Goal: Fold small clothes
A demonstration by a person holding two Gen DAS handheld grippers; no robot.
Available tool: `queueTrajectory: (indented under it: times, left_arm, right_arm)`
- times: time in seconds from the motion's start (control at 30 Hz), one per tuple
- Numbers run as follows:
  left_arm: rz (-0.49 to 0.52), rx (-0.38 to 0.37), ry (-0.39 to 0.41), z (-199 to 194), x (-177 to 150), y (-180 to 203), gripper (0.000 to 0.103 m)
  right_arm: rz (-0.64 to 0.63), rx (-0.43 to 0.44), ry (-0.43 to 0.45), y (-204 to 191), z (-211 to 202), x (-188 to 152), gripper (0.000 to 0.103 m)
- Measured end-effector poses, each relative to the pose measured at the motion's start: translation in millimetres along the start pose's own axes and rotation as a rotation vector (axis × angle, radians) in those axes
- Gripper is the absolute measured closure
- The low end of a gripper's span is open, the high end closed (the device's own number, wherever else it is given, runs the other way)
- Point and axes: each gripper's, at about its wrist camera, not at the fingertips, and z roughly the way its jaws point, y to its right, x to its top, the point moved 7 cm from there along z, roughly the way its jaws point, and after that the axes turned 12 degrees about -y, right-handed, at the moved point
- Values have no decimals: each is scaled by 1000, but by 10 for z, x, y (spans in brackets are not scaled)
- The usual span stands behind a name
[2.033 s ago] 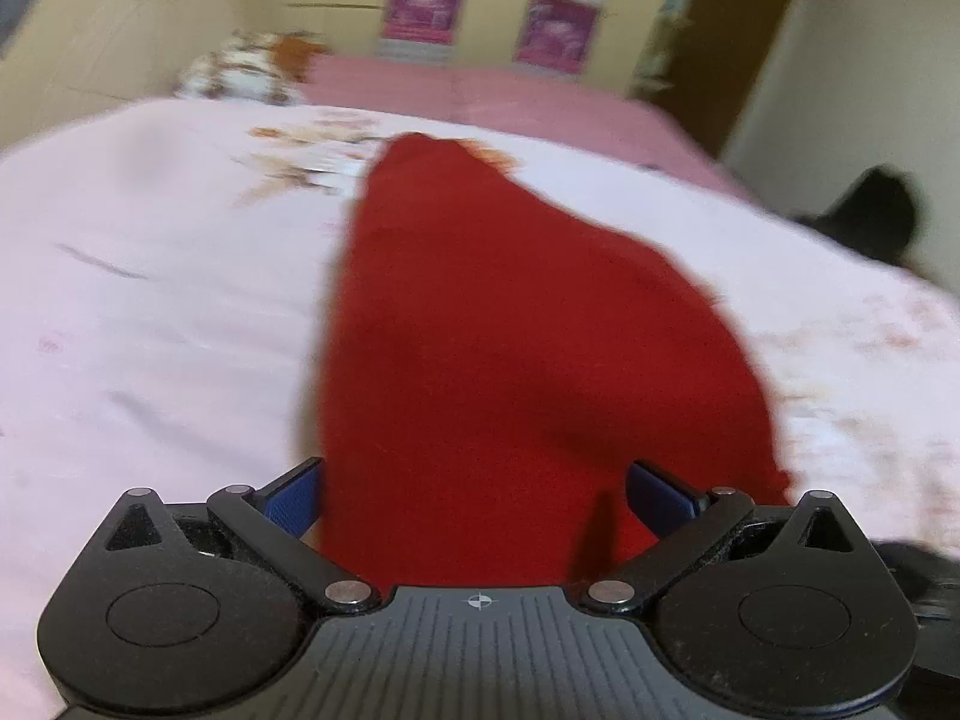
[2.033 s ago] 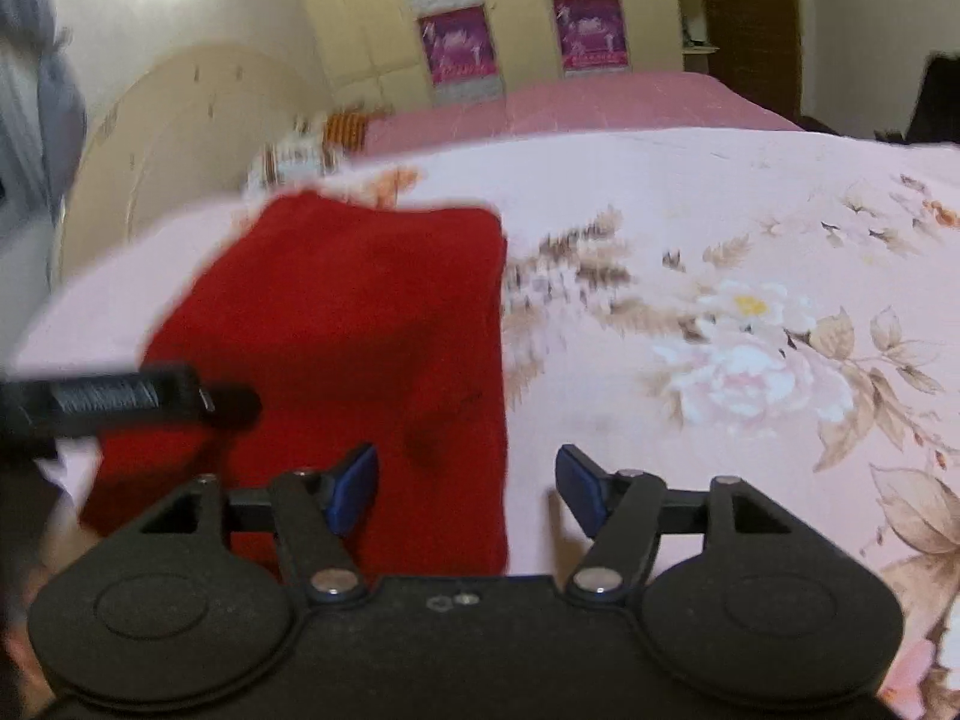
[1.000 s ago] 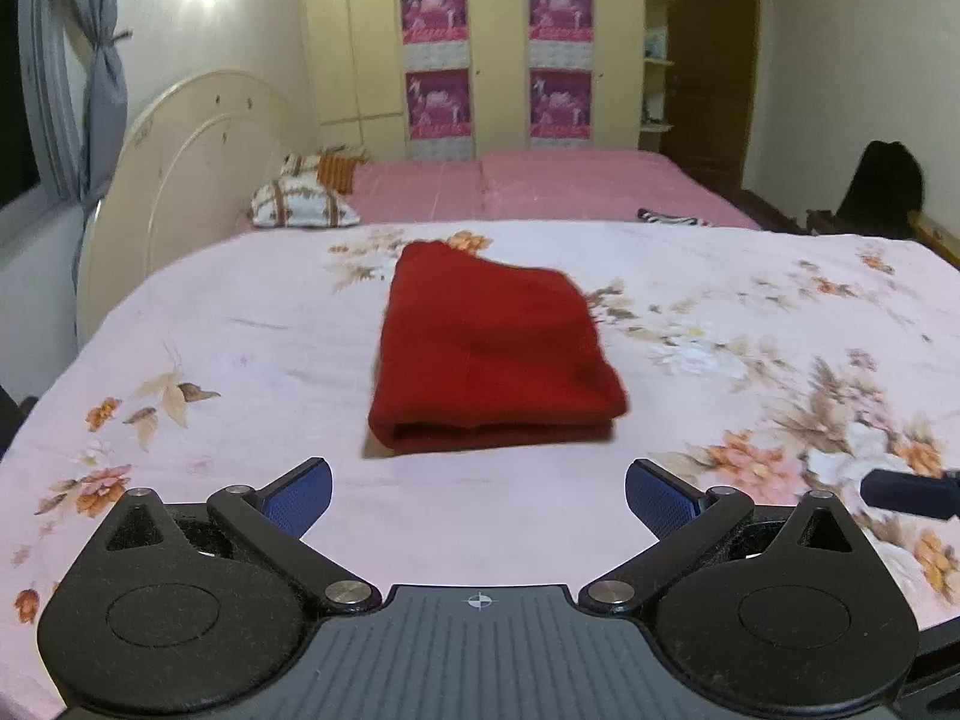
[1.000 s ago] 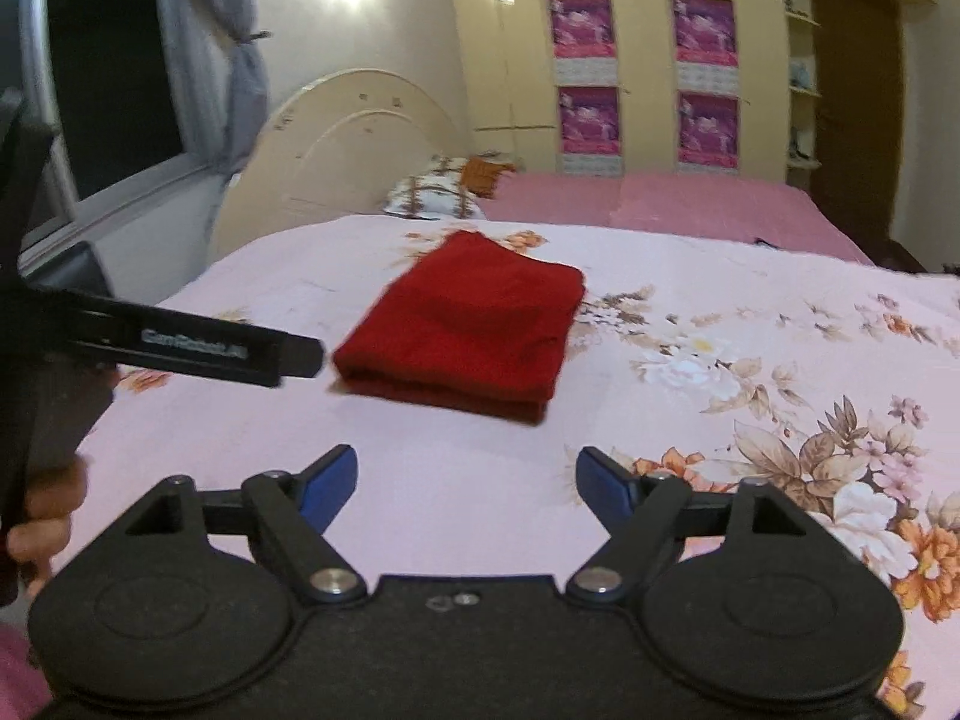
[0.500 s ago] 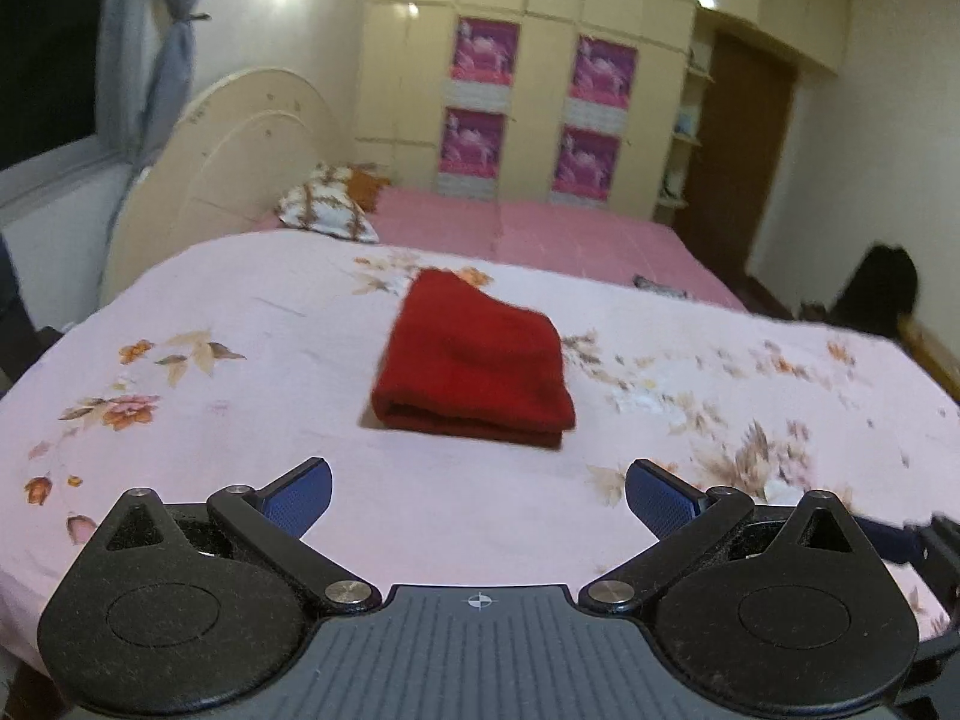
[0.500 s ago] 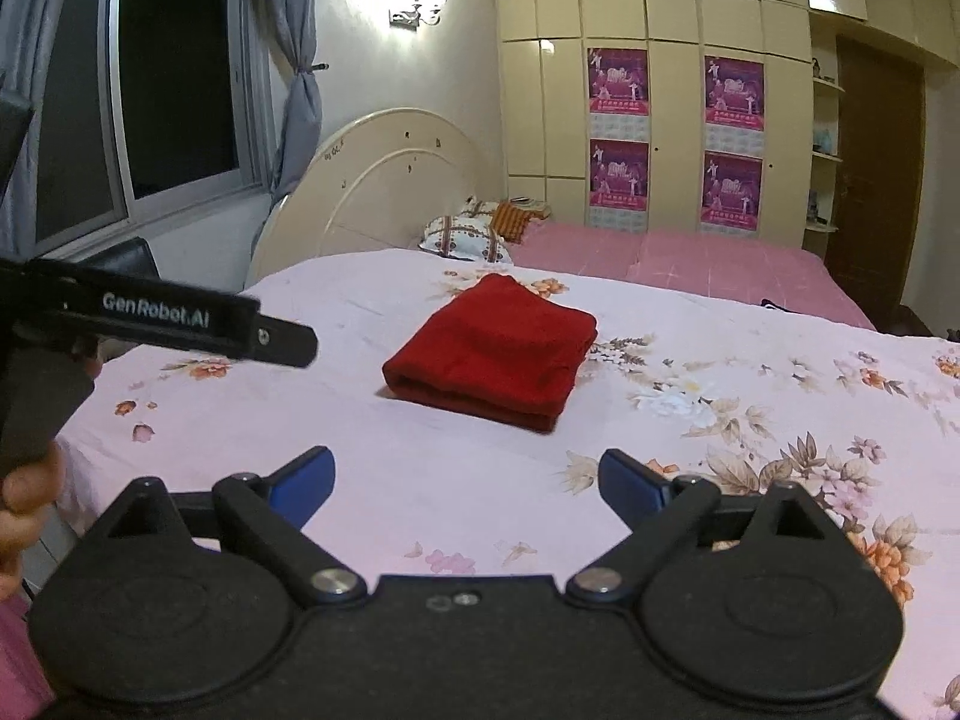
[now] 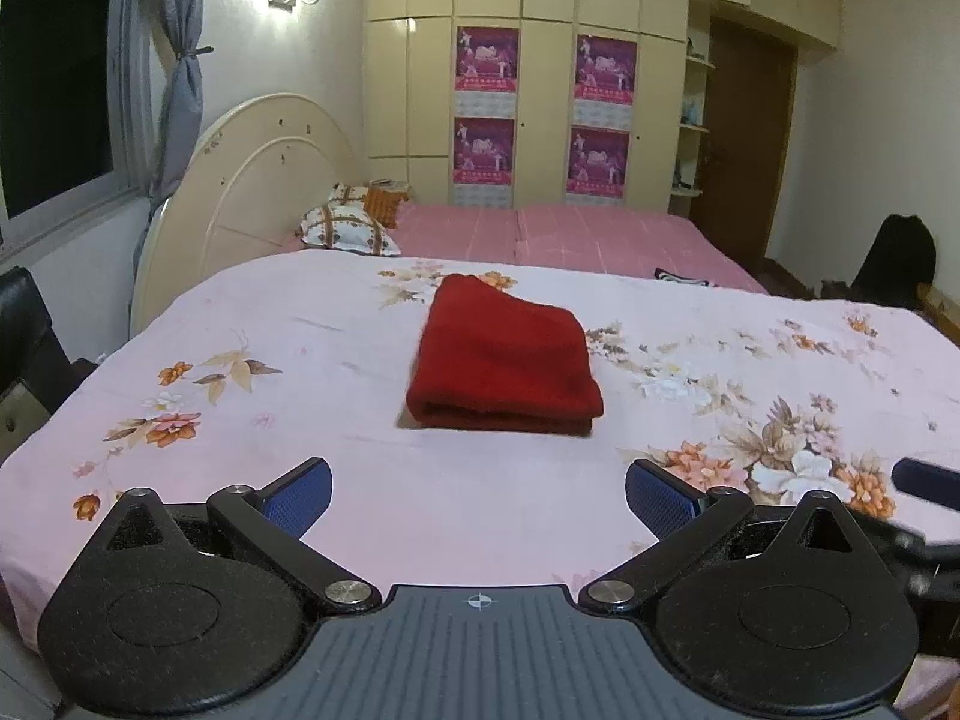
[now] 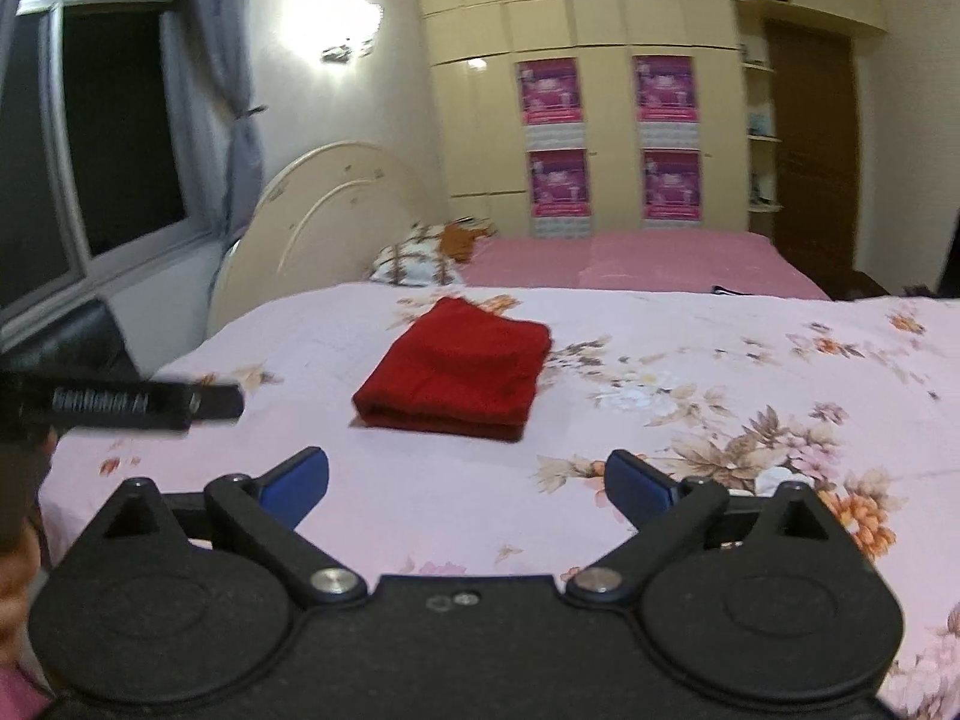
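A red garment (image 7: 504, 357) lies folded into a thick rectangle on the pink floral bedsheet (image 7: 300, 360), its folded edge toward me. It also shows in the right wrist view (image 8: 459, 375). My left gripper (image 7: 477, 495) is open and empty, held back from the garment above the sheet's near part. My right gripper (image 8: 468, 483) is open and empty, also well short of the garment. The left gripper's finger (image 8: 150, 403) juts into the right wrist view from the left.
A cream headboard (image 7: 258, 192) and a patterned pillow (image 7: 348, 228) stand at the far left. A second bed with a pink cover (image 7: 576, 237) lies behind. A wardrobe with posters (image 7: 540, 114) fills the back wall. A dark chair (image 7: 897, 264) stands at the right.
Both grippers let go of the red garment, which now lies folded on the sheet, and drew back and up away from it. In the last half second they stayed about the same distance off.
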Motion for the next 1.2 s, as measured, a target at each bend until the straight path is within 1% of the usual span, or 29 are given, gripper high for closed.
queueTrajectory:
  times: [0.1, 0.2, 0.33, 0.63, 0.8, 0.9, 1.07, 1.2]
  left_arm:
    - [11, 8, -7, -18, -9, 4, 0]
    - [5, 0, -12, -25, -14, -1, 0]
    - [9, 10, -11, -30, -26, 6, 0]
    - [6, 1, -26, 0, -38, 5, 0]
    - [27, 14, -26, 10, -35, 54, 0]
    - [28, 9, -28, 13, -23, 77, 0]
    - [16, 16, -20, 7, -1, 66, 0]
    - [4, 22, -11, 3, 22, 48, 0]
  right_arm:
    - [19, -5, 7, 15, -18, 7, 2]
    - [15, -9, 12, -9, -25, -7, 2]
    - [13, -14, 13, -25, -18, -10, 2]
    - [31, -41, 15, -2, -7, 4, 1]
    - [64, -89, 4, 52, 22, 25, 1]
    - [85, -121, 1, 103, 38, 47, 1]
    - [100, -154, 15, 165, 44, 83, 1]
    - [96, -162, 21, 180, 58, 91, 1]
